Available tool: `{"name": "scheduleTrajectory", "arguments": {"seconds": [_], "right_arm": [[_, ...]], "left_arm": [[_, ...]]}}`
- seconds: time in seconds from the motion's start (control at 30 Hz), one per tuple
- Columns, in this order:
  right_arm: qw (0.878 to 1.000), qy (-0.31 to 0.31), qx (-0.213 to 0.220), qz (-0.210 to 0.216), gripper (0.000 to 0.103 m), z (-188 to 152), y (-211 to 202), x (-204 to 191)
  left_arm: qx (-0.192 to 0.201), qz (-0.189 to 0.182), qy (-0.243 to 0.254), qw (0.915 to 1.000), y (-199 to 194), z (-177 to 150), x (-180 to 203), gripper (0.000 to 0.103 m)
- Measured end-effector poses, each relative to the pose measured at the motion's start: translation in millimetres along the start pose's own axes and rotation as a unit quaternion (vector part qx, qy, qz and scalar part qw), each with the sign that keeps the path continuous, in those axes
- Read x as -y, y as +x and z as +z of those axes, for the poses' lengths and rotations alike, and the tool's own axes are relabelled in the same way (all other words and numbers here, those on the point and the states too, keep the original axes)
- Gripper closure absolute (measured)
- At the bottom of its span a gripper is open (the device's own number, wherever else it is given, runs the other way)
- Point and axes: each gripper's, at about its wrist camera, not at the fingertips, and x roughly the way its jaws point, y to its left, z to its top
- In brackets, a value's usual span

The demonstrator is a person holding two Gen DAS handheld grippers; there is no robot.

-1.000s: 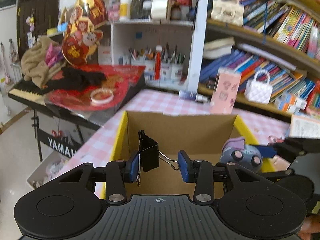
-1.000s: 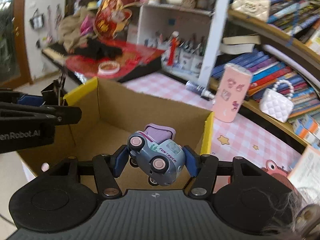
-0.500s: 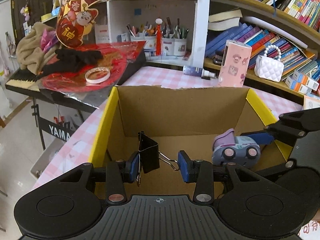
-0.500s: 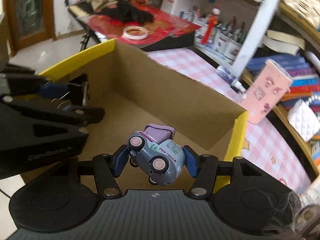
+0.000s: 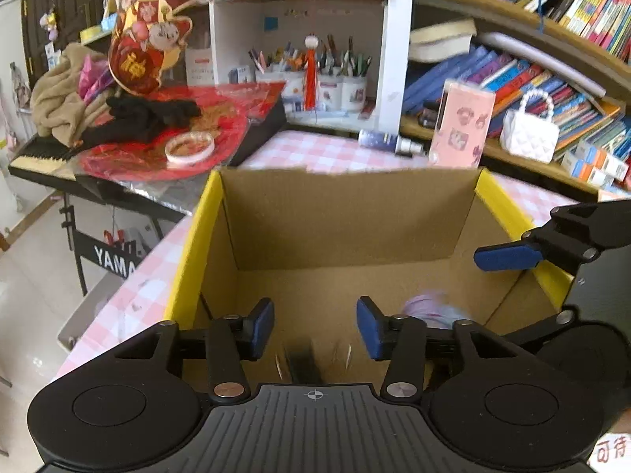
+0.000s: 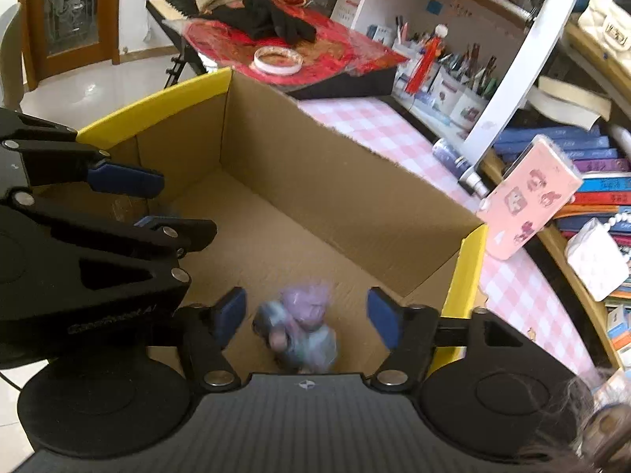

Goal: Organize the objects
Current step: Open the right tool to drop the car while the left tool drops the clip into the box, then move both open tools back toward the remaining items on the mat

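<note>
Both grippers over the box, jaws opening, loads dropping in.

Left gripper [image 5: 314, 327] hangs above the near left of the box [image 5: 347, 216]; pads clear of the clip [image 5: 301, 362], a dark blur with wire handles just below them, apparently mid-fall. Right gripper [image 6: 305, 317] over the near right corner; toy car [image 6: 299, 327] blurred between its pads, touching neither, so likely released too. Judgement: both held low inside the walls so items land on the cardboard floor, not bounce out. Box has yellow rims and sits on a pink-checked table [image 5: 315, 149]. Around it: a keyboard [image 6: 173, 0] under red paper and cloth, pen pots [image 5: 315, 82], crowded bookshelves [image 5: 552, 79], pale tiled floor.
</note>
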Motion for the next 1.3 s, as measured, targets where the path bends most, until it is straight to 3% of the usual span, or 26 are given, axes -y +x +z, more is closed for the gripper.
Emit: {"name": "scheduleTrajectory", "arguments": {"seconds": [0.03,0.3,0.37,0.47,0.6,1.0,1.3], "right_arm": [[1.0,0.0,0.008,-0.005,0.026,-0.9,-3.0,-0.7],[0.995,0.036,0.088,-0.03,0.026,-4.0,-54.0,-1.7],[0.992,0.055,0.109,-0.039,0.026,-6.5,-71.5,-2.1],[0.987,0.083,0.133,-0.046,0.023,-14.9,-95.7,-3.9],[0.982,0.106,0.142,-0.064,0.023,-33.0,-119.0,-14.4],[0.97,0.213,0.081,-0.086,0.023,-107.8,-155.1,-69.2],[0.969,0.226,0.033,-0.097,0.023,-163.6,-174.3,-131.5]], "left_arm": [[0.01,0.002,0.001,0.9999,-5.3,0.9,0.5,0.038],[0.091,0.006,-0.012,0.9957,-67.1,3.2,-5.1,0.035],[0.108,0.009,-0.02,0.9939,-83.6,-1.3,-8.0,0.028],[0.123,0.009,-0.024,0.9921,-101.8,-11.9,-11.1,0.021],[0.126,0.014,-0.032,0.9914,-121.1,-30.6,-16.2,0.02],[0.076,0.023,-0.061,0.995,-162.7,-110.2,-23.7,0.02],[0.033,0.034,-0.057,0.9972,-184.2,-163.1,-21.1,0.02]]}}
